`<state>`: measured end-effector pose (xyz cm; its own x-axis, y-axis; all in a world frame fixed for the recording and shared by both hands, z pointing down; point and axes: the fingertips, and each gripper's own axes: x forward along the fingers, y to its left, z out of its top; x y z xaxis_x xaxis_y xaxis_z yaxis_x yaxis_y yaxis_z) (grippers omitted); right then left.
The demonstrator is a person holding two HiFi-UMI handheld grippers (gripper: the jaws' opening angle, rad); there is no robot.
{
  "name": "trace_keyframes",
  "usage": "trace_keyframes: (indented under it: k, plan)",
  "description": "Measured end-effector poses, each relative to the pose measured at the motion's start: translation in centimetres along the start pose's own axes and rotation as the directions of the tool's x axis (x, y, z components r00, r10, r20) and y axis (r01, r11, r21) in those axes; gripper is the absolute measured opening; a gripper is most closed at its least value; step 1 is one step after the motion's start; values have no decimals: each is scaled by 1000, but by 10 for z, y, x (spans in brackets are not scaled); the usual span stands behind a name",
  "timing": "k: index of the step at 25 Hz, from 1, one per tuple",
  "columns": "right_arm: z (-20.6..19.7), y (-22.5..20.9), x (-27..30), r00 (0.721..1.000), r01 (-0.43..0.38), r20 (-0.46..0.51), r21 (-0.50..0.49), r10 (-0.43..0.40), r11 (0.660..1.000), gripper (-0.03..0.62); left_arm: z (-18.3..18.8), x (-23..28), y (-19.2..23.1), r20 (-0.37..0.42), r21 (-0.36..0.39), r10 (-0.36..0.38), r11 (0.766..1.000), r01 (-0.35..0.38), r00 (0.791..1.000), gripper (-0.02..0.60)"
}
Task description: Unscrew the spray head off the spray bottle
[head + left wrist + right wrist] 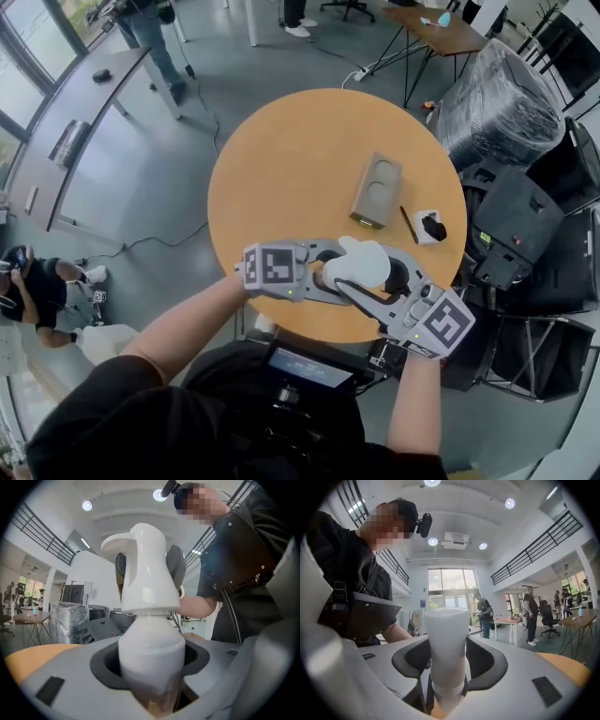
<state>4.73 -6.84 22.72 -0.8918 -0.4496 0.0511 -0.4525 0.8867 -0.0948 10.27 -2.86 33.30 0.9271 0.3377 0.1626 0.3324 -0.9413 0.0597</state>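
A white spray bottle [361,262] is held over the near edge of the round wooden table [281,159], between both grippers. My left gripper [328,274] comes in from the left and is shut on the bottle's body [150,653], which fills its dark notch; the left gripper [152,686] points about level. The spray head [145,573] rises above it, with the right gripper's grey pads [176,564] on either side of it. My right gripper [370,283] reaches in from the lower right. In its own view the right gripper [446,681] is shut on the spray head [445,639].
A grey block with two round recesses [377,190] lies on the table beyond the grippers, with a black pen [410,225] and a small white box [431,227] to its right. Black cases and a plastic-wrapped bundle [511,103] crowd the table's right side. People stand farther off.
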Motion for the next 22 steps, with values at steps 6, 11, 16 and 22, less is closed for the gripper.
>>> trace_keyframes:
  k: [6, 11, 16, 22]
  plan:
    - [17, 2, -6, 1000, 17, 22, -24, -17, 1000, 230, -10, 1, 3, 18, 13, 71, 997, -72, 997, 293]
    - [35, -1, -17, 997, 45, 57, -30, -44, 999, 230, -19, 0, 8, 20, 10, 123, 992, -123, 992, 293]
    - [48, -6, -24, 994, 86, 74, -41, -83, 995, 230, -33, -3, 11, 20, 3, 144, 990, -144, 989, 293]
    - [56, -6, -31, 992, 111, 71, -58, -107, 992, 230, -53, -5, 11, 4, 1, 181, 983, -181, 983, 293]
